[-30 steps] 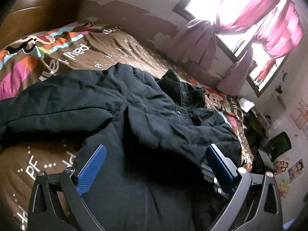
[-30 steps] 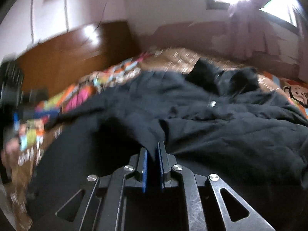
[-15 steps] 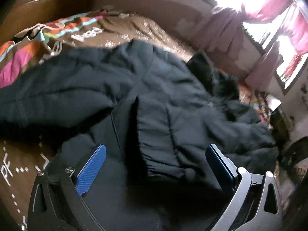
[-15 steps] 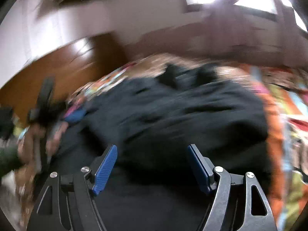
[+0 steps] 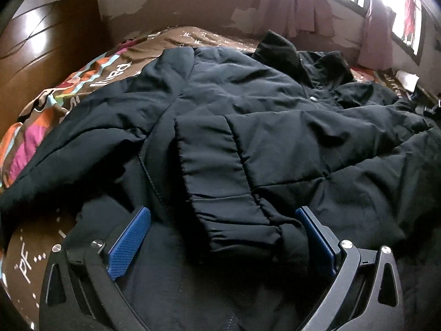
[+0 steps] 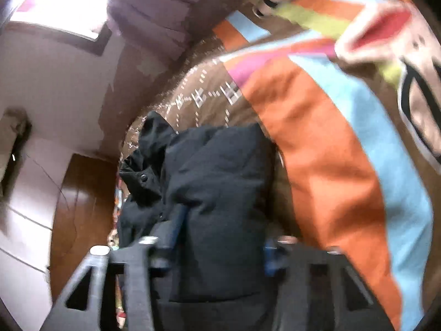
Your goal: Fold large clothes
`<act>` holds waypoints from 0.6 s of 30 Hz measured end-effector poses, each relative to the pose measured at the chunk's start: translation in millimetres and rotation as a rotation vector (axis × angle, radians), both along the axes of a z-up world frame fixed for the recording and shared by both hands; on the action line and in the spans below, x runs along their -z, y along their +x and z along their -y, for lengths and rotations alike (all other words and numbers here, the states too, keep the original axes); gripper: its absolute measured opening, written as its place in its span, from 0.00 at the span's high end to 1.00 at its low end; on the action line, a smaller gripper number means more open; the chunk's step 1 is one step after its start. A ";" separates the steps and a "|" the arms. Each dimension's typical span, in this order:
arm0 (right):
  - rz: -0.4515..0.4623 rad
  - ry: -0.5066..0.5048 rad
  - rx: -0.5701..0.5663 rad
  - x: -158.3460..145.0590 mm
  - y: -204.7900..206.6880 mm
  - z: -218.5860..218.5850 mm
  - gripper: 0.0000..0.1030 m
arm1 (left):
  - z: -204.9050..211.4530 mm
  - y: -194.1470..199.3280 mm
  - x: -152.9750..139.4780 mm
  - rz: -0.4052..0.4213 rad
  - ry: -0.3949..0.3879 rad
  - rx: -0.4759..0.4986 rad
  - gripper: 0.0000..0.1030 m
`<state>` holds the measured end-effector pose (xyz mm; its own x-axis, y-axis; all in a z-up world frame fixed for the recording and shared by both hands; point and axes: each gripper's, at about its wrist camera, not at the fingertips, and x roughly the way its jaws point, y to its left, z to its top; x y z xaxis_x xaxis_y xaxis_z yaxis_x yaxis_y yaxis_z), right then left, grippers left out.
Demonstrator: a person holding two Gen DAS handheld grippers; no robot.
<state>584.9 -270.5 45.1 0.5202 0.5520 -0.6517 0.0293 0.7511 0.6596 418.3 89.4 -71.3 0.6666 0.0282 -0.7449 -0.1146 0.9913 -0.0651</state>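
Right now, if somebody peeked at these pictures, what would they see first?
First, the big black coat, spread across the bed with one sleeve folded over its front. Under it lies a brown bedcover with bright orange, blue and pink stripes. The left gripper is open over the sleeve's cuff, and pink curtains hang at the sunny window behind.
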 end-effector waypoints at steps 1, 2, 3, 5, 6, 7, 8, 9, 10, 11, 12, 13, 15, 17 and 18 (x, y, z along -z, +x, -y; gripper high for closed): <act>0.046 -0.031 -0.013 -11.1 -2.3 -3.5 0.84 | 0.6 1.2 -2.0 0.000 -0.004 0.002 0.01; 0.105 -0.067 -0.030 -25.8 -5.5 -9.2 0.87 | 0.9 1.8 -0.9 -0.002 -0.005 0.009 0.01; 0.193 -0.123 -0.051 -44.8 -11.7 -14.6 0.88 | 2.9 2.8 -1.9 -0.005 -0.002 0.013 0.01; 0.312 -0.262 -0.077 -69.0 -20.1 -25.5 0.88 | 6.0 3.5 -1.7 -0.005 0.006 0.021 0.01; 0.336 -0.363 -0.091 -73.1 -21.1 -34.4 0.88 | 7.7 3.9 -0.8 -0.005 0.015 0.024 0.01; 0.345 -0.456 -0.107 -70.4 -19.8 -42.6 0.88 | 9.0 4.3 -0.3 -0.007 0.022 0.024 0.01; 0.334 -0.561 -0.123 -62.4 -14.9 -53.9 0.88 | 9.8 4.3 0.6 -0.008 0.028 0.024 0.01; 0.302 -0.628 -0.127 -51.5 -11.5 -59.1 0.88 | 9.5 4.7 0.9 -0.008 0.030 0.024 0.01; 0.255 -0.653 -0.119 -36.6 -8.3 -59.7 0.88 | 9.3 4.7 1.3 -0.007 0.031 0.025 0.01; 0.230 -0.639 -0.106 -27.8 -11.1 -55.4 0.85 | 9.4 4.8 1.3 -0.007 0.028 0.026 0.01; 0.216 -0.595 -0.078 -21.1 -13.4 -48.0 0.80 | 9.4 5.0 1.5 -0.005 0.025 0.026 0.01; 0.208 -0.528 -0.036 -16.8 -17.5 -35.7 0.74 | 9.1 4.9 1.7 -0.005 0.021 0.026 0.01; 0.192 -0.427 0.034 -16.5 -31.0 -10.2 0.47 | 8.9 5.1 2.3 0.002 0.011 0.028 0.01; 0.232 -0.362 0.043 -25.3 -47.2 4.1 0.46 | 8.1 4.4 1.8 0.004 0.012 0.027 0.01; 0.242 -0.341 0.032 -27.3 -53.2 8.1 0.46 | 8.7 4.7 2.1 0.008 0.014 0.027 0.01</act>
<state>531.7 -278.5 72.4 0.6943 0.3072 -0.6508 -0.0694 0.9287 0.3644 423.0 80.7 -73.4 0.6735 0.0205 -0.7389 -0.0875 0.9948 -0.0521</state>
